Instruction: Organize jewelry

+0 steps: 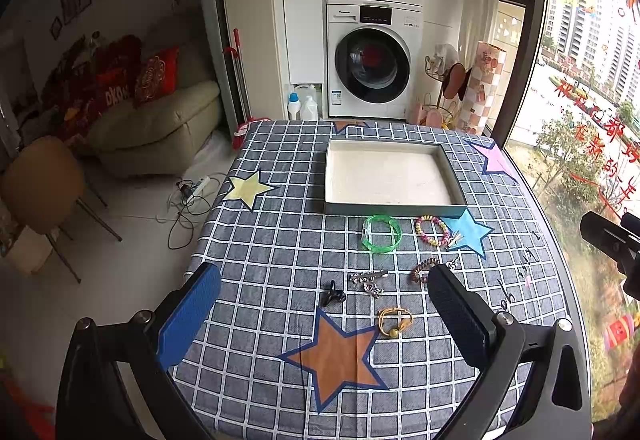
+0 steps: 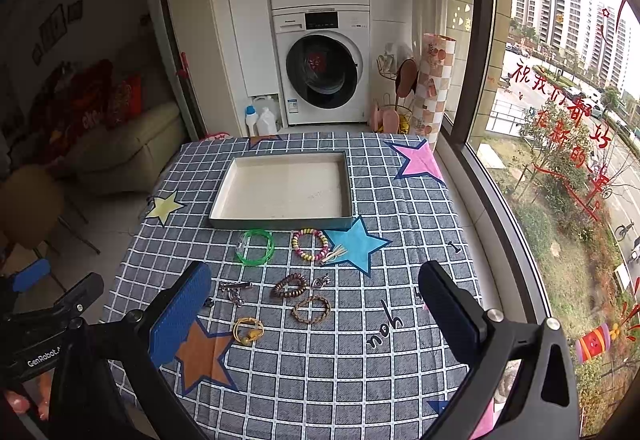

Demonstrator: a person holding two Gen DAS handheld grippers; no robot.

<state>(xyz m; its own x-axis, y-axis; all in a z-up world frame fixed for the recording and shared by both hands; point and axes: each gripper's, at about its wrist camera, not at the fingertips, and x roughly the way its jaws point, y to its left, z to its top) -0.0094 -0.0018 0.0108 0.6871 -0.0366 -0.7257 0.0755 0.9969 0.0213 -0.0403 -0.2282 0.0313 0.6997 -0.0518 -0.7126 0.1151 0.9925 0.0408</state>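
Observation:
A shallow grey tray (image 1: 390,209) (image 2: 280,223) with a white floor sits empty at the far middle of the table. In front of it lie a green bangle (image 1: 381,233) (image 2: 255,247) and a pink-yellow bead bracelet (image 1: 432,231) (image 2: 310,244). Nearer lie a silver clip (image 1: 369,279) (image 2: 234,290), a dark brown coil bracelet (image 1: 422,269) (image 2: 289,285), a braided brown bracelet (image 2: 311,308), a gold hair tie (image 1: 395,321) (image 2: 248,330) and a small black clip (image 1: 333,294). My left gripper (image 1: 324,316) and right gripper (image 2: 316,314) are both open, empty, above the table's near side.
The table wears a grey checked cloth (image 1: 280,248) with coloured stars. A window (image 2: 560,120) runs along its right edge. A washer (image 1: 372,68), sofa (image 1: 152,128), chair (image 1: 40,184) and floor cables (image 1: 188,200) lie beyond and left.

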